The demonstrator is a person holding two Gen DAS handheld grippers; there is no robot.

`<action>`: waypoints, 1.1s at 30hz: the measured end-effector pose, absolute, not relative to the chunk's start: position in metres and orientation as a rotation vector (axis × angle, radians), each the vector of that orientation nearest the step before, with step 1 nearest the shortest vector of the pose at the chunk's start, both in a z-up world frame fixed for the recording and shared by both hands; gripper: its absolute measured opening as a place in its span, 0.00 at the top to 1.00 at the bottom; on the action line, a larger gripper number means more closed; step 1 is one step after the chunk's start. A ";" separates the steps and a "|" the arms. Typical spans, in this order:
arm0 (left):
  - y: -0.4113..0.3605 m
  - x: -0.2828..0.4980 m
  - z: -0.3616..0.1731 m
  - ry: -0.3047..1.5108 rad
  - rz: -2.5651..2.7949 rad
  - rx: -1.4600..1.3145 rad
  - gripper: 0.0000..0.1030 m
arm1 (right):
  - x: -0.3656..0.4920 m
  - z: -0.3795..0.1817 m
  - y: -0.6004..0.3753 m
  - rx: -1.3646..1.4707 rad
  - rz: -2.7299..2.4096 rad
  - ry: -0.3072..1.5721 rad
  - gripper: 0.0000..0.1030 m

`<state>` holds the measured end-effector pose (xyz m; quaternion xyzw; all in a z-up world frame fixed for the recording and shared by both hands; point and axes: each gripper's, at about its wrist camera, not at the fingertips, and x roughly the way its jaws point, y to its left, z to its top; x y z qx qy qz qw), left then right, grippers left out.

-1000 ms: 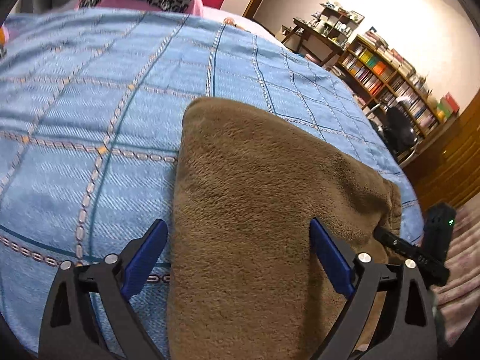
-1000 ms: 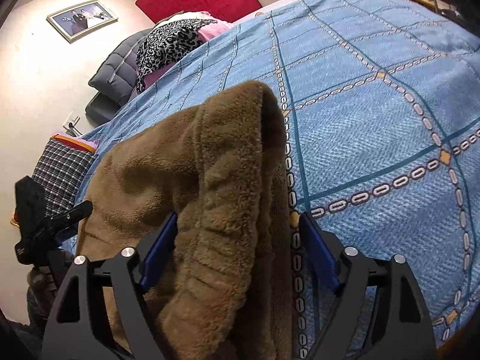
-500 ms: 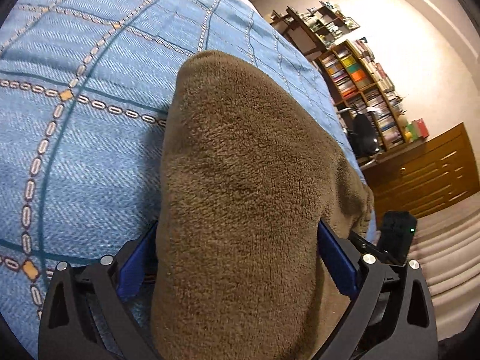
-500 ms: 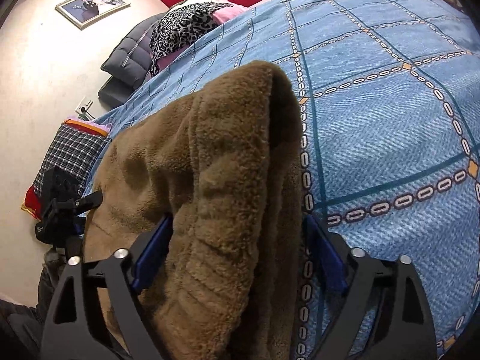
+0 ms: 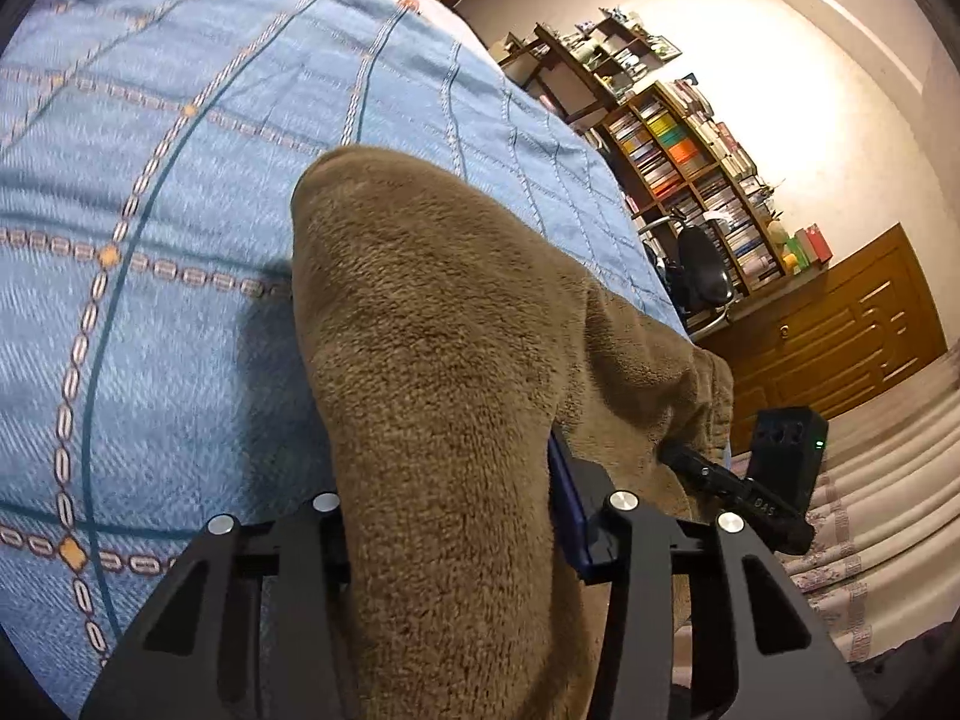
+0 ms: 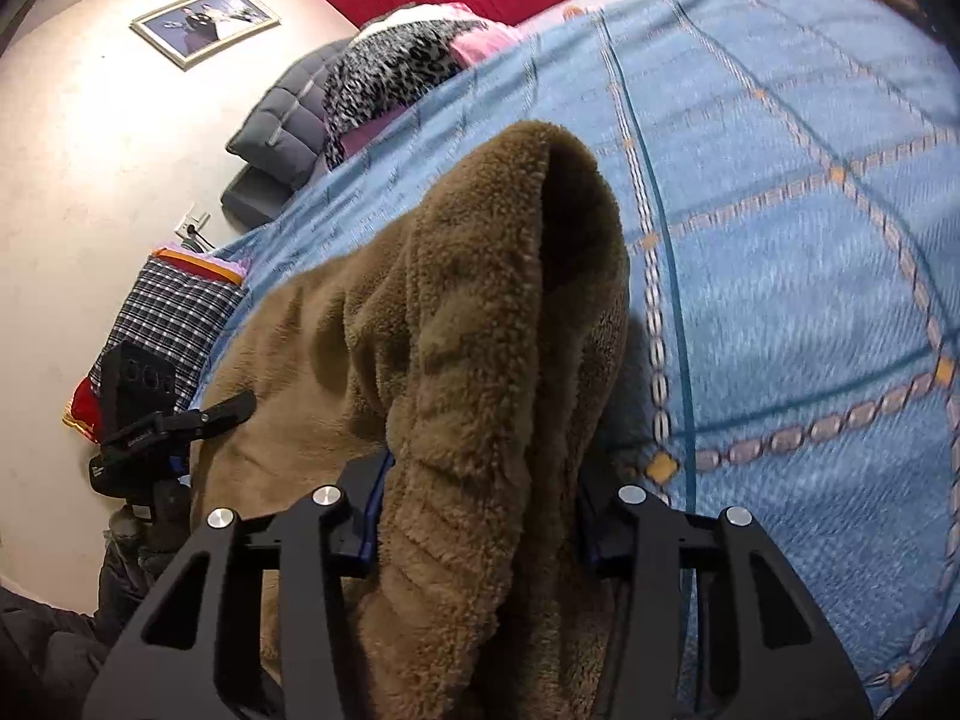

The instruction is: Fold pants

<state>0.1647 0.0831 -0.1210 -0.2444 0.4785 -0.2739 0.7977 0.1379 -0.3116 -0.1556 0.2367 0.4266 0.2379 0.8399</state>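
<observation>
The left camera sits on the left gripper (image 5: 447, 516) and looks down close over the brown pants (image 5: 432, 360) toward the bookshelf (image 5: 690, 162). The right camera sits on the right gripper (image 6: 477, 516) and faces the pillows (image 6: 384, 72). Both see the pants and the blue bed cover (image 5: 150, 180).

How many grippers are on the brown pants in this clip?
2. The left gripper is closing on one end of the brown pants; the right gripper is closing on the other end, on the blue bedspread. None seems hidden.
</observation>
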 end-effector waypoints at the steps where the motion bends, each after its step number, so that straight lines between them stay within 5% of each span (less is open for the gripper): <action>1: 0.082 0.168 -0.115 1.015 -0.589 -0.517 0.58 | 0.141 -0.149 -0.311 0.493 0.502 0.888 0.54; 15: 0.033 0.304 -0.063 0.878 -0.602 -0.423 0.58 | 0.280 -0.099 -0.349 0.456 0.433 0.750 0.54; 33: -0.035 0.485 -0.128 0.937 -0.541 -0.371 0.57 | 0.466 -0.167 -0.391 0.393 0.327 0.861 0.53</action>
